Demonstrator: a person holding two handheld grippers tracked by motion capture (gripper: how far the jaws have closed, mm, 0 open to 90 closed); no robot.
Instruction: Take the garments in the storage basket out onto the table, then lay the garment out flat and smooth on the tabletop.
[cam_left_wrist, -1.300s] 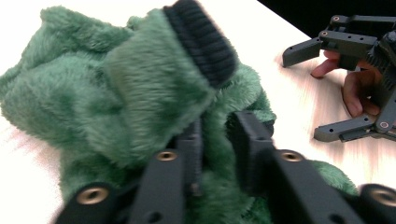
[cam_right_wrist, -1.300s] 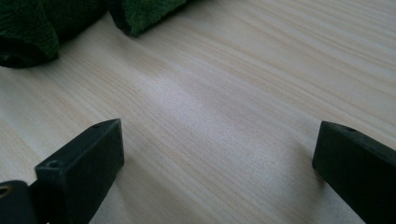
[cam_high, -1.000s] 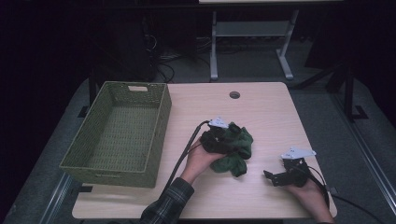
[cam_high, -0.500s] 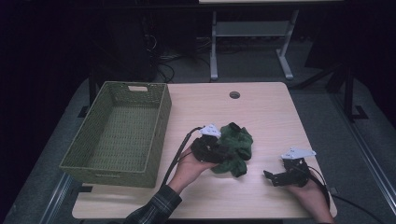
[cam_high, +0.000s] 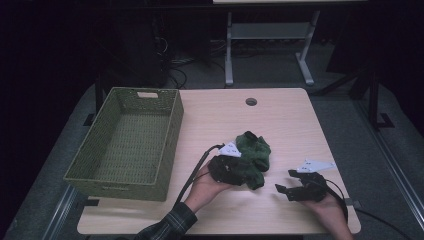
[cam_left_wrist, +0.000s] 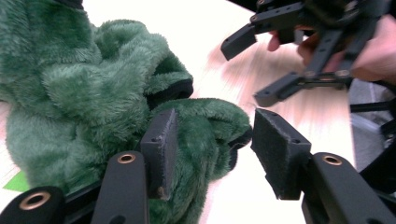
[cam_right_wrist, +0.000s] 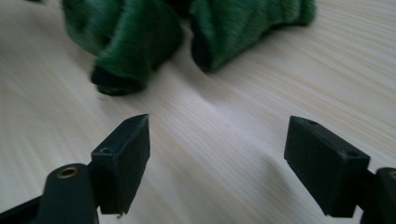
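One green cloth (cam_high: 254, 156) lies bunched at the lower middle of the worktop (cam_high: 280, 120). One basket (cam_high: 107, 172) sits at the left. There are two claws. The left claw (cam_high: 235, 172) has a fold of cloth between its half-parted jaws, with one pad against it. The right claw (cam_high: 283, 189), lower right, holds nothing, its jaws apart and just narrowing.

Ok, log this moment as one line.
left gripper: jaws around green plush cloth | right gripper: empty, jaws closing | basket: empty
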